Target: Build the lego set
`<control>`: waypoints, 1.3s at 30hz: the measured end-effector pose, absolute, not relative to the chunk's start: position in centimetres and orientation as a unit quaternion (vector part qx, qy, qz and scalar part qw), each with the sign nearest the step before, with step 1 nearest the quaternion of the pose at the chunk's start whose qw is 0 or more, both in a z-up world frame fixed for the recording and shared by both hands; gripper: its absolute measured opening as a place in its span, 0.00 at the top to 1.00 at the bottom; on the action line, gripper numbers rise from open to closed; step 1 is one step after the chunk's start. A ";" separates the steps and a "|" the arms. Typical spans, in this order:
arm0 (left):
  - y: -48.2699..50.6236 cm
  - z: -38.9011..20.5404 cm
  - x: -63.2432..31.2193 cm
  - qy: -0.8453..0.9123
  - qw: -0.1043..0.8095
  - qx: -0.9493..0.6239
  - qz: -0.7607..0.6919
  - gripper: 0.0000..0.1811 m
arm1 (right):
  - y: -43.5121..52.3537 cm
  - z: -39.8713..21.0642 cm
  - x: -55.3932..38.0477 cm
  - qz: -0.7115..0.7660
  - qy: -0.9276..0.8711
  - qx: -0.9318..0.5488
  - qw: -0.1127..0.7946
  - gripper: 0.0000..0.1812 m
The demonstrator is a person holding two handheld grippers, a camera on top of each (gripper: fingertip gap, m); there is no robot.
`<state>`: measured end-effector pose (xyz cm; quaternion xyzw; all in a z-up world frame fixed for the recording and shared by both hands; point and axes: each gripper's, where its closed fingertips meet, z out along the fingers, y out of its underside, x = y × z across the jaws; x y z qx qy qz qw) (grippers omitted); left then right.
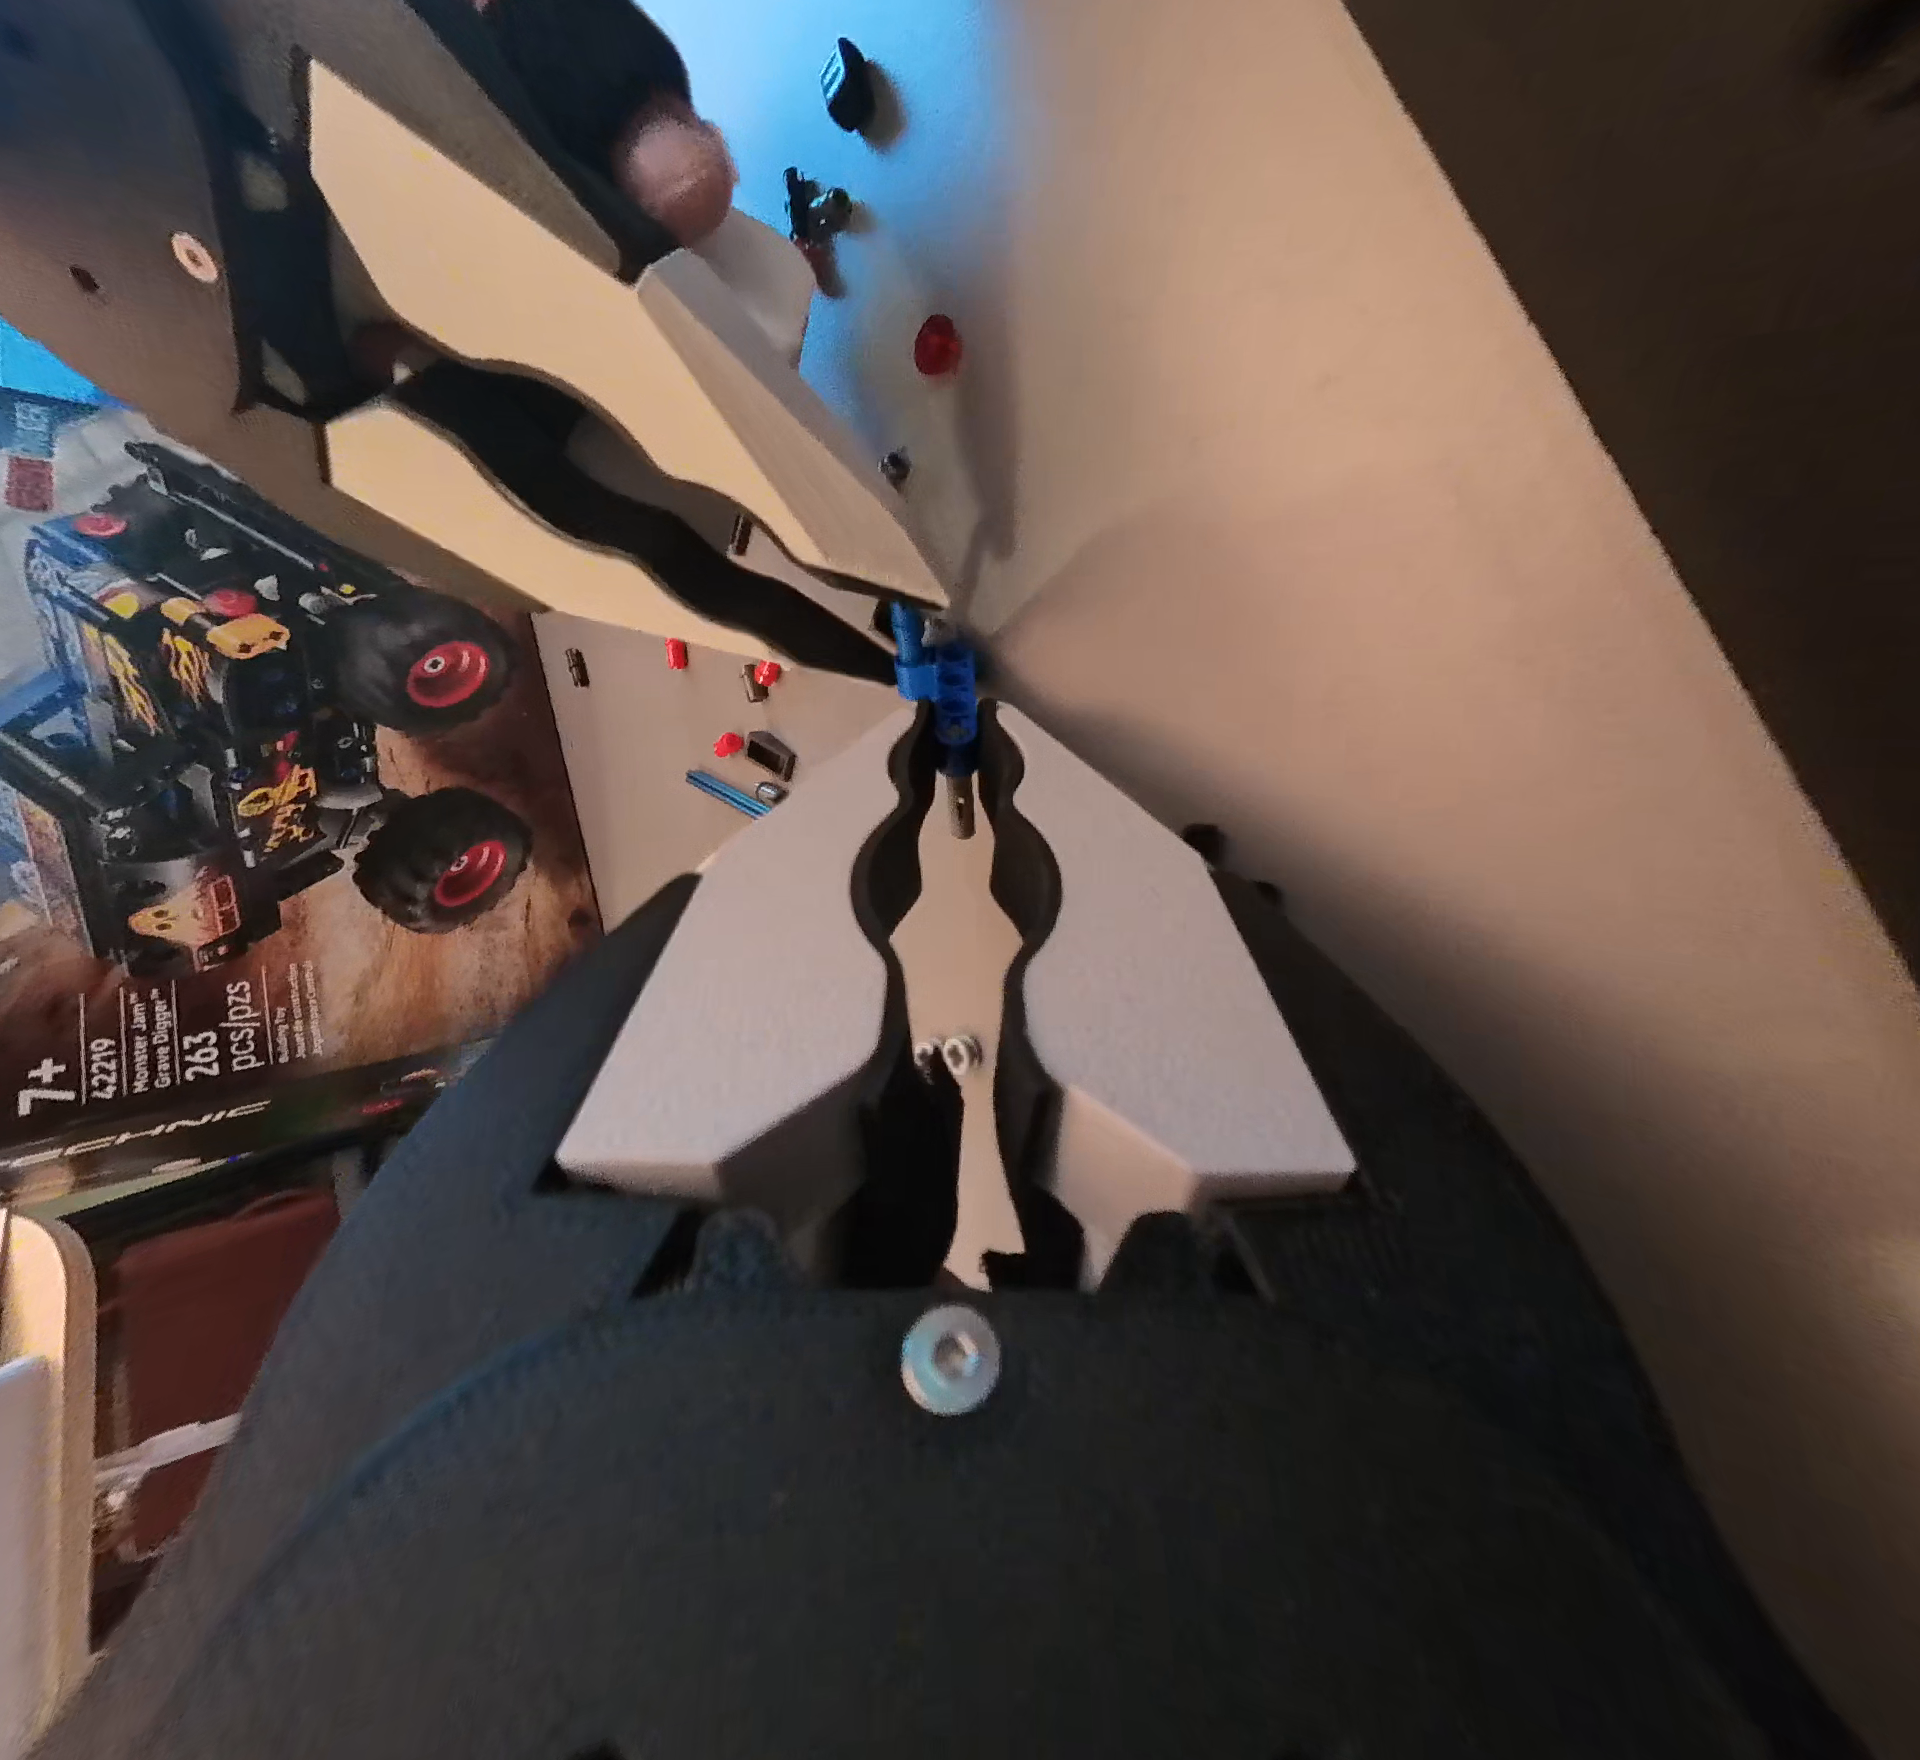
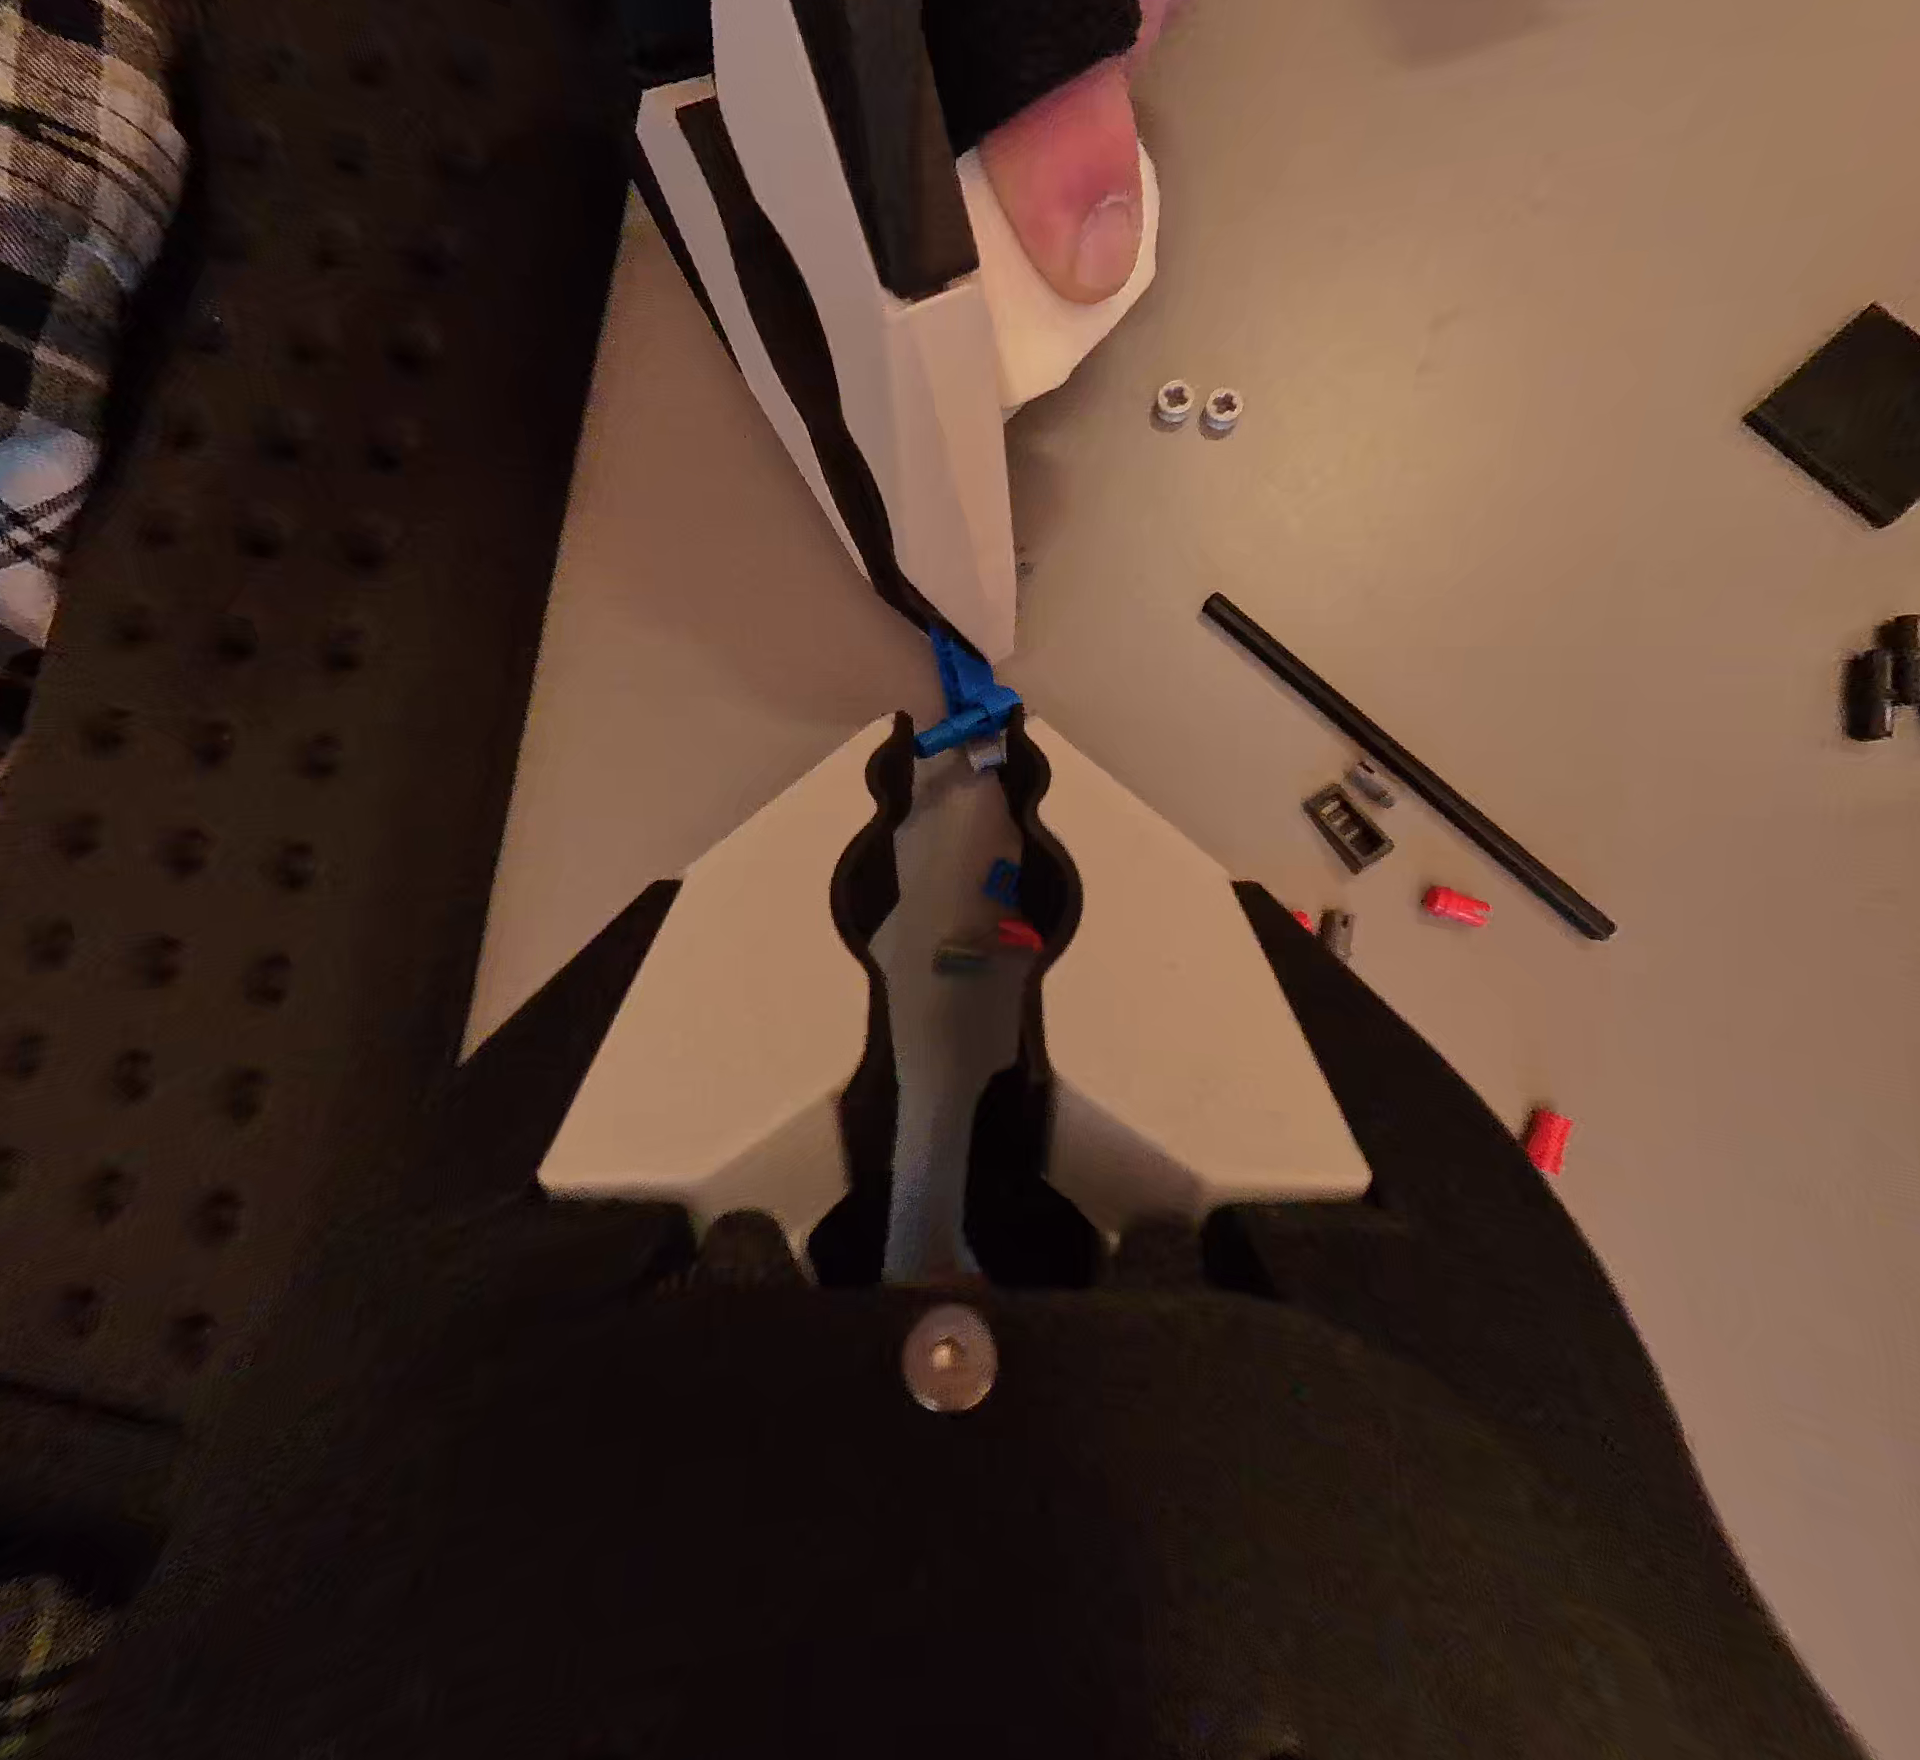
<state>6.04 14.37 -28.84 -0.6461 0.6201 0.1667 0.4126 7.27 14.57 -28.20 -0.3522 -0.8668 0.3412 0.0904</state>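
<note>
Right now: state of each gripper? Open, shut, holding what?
Left gripper: shut on the blue lego assembly.
Right gripper: shut on the same blue lego assembly, at its other end.

The small piece (image 2: 961, 708) is held between both tools (image 2: 961, 736) (image 1: 951, 723) — loose parts (image 2: 1455, 905) are spread on the desk (image 2: 1455, 256) to the right.

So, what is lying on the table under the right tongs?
Through the gap of the right tongs a blue piece and a red piece show on the table; the fingers cover the rest.

Dim, warm light; blue cast top of left view; edges bowed, perhaps motion-blurred; shadows soft.
</note>
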 end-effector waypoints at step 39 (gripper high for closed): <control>13.9 -27.5 6.7 0.580 0.440 -0.681 0.077 0.96 | 15.8 -27.1 6.0 0.390 -0.833 -0.371 0.126 0.95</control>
